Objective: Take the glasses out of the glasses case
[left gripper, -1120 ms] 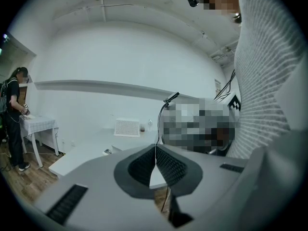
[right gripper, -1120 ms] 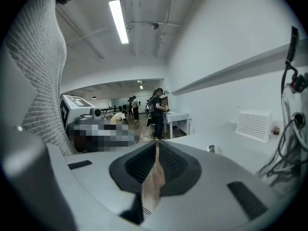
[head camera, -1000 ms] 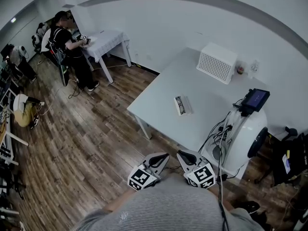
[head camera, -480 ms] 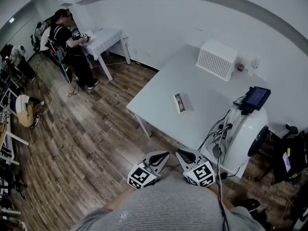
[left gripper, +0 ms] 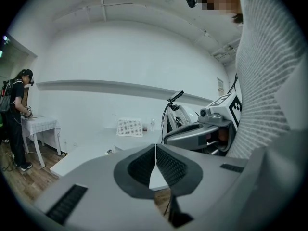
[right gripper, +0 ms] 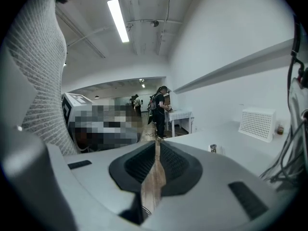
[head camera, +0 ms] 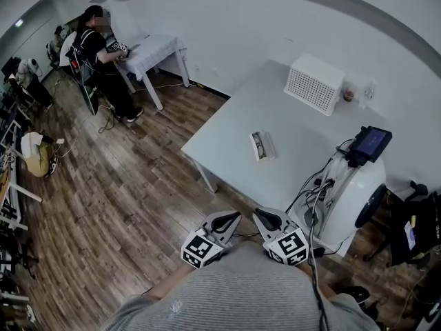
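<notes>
Now the left gripper (head camera: 233, 217) and right gripper (head camera: 258, 216) (both empty) have jaws together; the glasses case (head camera: 262, 145) lies far off on the table (head camera: 227, 126).

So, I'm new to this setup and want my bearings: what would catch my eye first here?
The big white table with a small glasses case lying near its middle, and a white perforated box at its far corner. Nearest the camera, the left gripper and right gripper sit side by side, both shut and empty, well short of the table.

Light grey, finely ribbed knit sweater (head camera: 241, 296)
</notes>
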A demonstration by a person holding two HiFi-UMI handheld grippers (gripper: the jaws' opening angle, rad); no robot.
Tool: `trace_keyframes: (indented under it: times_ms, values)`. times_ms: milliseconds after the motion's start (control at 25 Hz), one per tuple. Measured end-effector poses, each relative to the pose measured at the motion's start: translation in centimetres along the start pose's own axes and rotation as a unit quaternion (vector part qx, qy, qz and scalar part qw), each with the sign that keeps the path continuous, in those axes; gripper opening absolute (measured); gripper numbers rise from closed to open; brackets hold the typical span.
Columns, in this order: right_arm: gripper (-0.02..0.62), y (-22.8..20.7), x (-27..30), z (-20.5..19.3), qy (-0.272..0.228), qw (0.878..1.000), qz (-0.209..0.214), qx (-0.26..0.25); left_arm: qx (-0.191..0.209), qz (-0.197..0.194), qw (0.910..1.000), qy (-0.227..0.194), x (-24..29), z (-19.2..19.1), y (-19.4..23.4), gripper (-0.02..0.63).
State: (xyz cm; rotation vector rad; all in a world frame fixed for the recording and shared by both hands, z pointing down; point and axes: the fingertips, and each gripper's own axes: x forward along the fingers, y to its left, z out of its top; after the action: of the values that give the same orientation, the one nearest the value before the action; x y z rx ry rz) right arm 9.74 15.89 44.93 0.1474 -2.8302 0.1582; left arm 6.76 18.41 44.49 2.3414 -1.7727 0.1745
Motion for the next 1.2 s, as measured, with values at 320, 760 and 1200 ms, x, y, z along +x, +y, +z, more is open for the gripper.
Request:
trace_keyframes:
  times_ms: [320,760,1200]
  values:
    - [0.020,-2.2,2.1,1.4,-0.010,1.000,-0.021,0.008,-0.002,-0.002,1.0000,-0.006,1.1,0.6,3.0,0.015]
    - [0.020,-10.2,10.8,4.4,-0.024,0.995,-0.086,0.044,0.024,-0.060,0.9977,-0.022,8.0,3.5,14.4,0.015]
    - [0.020,-15.2,16.2,4.8,-0.038,0.974,-0.196,0.106,0.044,-0.199,0.9791,-0.005,12.7,4.1,20.9,0.015]
